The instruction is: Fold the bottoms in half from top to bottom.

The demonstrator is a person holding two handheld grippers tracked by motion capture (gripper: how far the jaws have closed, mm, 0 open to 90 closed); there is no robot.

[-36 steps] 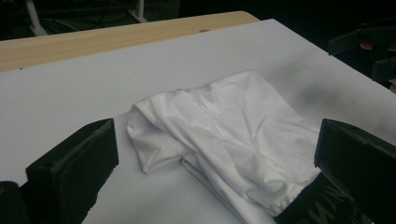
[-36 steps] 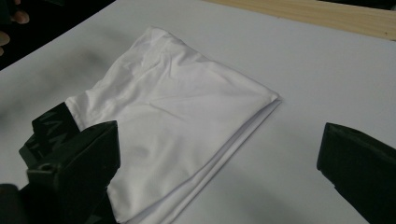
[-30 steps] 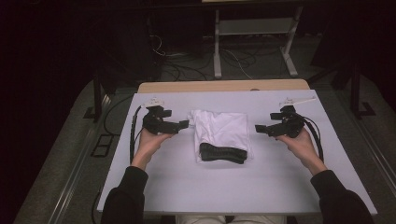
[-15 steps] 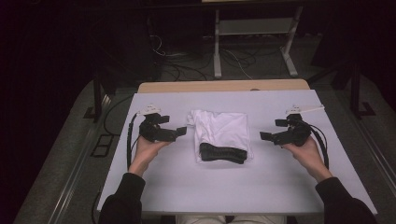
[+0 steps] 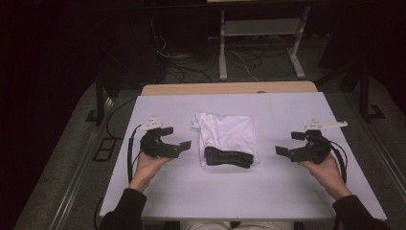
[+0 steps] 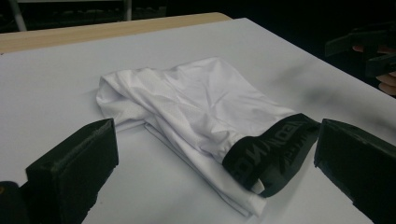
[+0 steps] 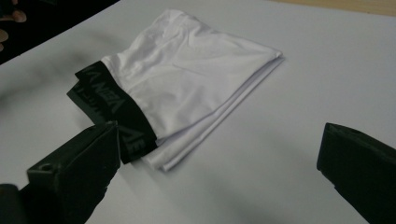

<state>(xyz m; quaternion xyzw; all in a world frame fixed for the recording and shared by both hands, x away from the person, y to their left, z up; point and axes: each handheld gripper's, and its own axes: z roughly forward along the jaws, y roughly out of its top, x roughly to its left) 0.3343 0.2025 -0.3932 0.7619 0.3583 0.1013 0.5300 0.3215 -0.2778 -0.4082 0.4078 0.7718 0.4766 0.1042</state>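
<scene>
High view: one white table [image 5: 287, 201], filling the middle and lower frame. At its centre, one folded white garment [image 5: 227, 136] with one black waistband [image 5: 229, 157] along its lower edge. Two claws, one per hand. Left claw [image 5: 184, 146] at centre left, just beside the garment yet apart from it, jaws spread, holding nothing. Right claw [image 5: 282, 152] at centre right, farther from the cloth, jaws likewise spread and empty. Two dark sleeves at the bottom edge. One metal stand [image 5: 258, 33] on the floor at upper centre.

Left gripper view: two black jaws at the lower corners, wide apart, nothing between them but table and cloth. One garment [image 6: 201, 107] across the middle of the frame, waistband [image 6: 268, 149] at lower right, close to the right-hand jaw. Other claw [image 6: 369, 46] at the upper right edge.

Right gripper view: again two jaws at the lower corners, set wide, gripping nothing. Garment [image 7: 191, 79] in the upper left half, waistband [image 7: 112, 109] at left, its end right at the left-hand jaw; contact impossible to tell.
</scene>
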